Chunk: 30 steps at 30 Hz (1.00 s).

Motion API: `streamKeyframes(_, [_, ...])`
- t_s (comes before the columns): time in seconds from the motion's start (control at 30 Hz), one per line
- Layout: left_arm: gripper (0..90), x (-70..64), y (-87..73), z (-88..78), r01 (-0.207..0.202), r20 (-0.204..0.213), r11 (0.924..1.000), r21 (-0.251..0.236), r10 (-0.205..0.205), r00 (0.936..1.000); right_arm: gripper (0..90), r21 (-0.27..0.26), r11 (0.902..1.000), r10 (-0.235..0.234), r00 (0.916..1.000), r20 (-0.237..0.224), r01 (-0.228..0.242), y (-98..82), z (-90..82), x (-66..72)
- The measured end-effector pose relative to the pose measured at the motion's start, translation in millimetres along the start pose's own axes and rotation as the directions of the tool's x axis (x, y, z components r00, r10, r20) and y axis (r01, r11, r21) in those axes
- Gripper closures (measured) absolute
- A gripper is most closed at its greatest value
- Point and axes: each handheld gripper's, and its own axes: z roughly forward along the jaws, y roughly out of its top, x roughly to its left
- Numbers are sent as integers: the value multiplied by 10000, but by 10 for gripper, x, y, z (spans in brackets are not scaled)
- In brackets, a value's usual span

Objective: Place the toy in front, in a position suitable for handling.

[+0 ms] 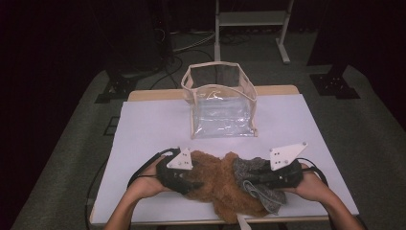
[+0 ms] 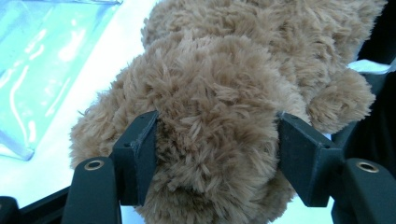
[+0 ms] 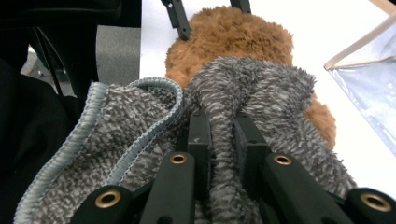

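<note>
While the left gripper (image 2: 217, 154) stands with its jaws spread wide around a bulge of the brown plush toy (image 2: 233, 93), the pads press into the fur on both sides, so it grips the toy; the right gripper (image 3: 223, 140) has its jaws drawn close together, pinching a fold of the grey cloth (image 3: 261, 98); that cloth, edged with a pale blue hem, lies over the toy's right part; in the high view the toy (image 1: 215, 184) rests at the near edge of the table (image 1: 143, 124), between the left gripper (image 1: 184, 179) and the right gripper (image 1: 268, 175), with the cloth (image 1: 261, 189) draped toward the right hand (image 1: 311, 187); the left hand (image 1: 143, 184) comes in from the bottom; the toy's shape is hard to make out, since fur, cloth and grippers cover it and its near end is cut off by the table edge; a clear bag (image 1: 220, 103) with cream trim stands open, well apart, at the far side; the tabletop is white, on grey carpet, and the room behind is dark, with a white frame (image 1: 251, 28) and cables on the floor.
</note>
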Motion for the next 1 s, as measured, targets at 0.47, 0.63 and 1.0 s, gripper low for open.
streamKeyframes(0.47, [348,-12,346,311,-803,176,9965,253,798,9967,789,-438,9981,446,9989,123,-440,19,173,-270])
streamKeyframes(0.63, [387,-12,373,352,-796,-2,9960,413,796,9968,788,-897,9929,830,9955,466,-786,-61,-51,-253])
streamKeyframes(1.0, [387,56,339,344,-307,-208,9989,363,315,9993,783,-1370,9762,1808,9797,863,-1681,-573,-393,-28])
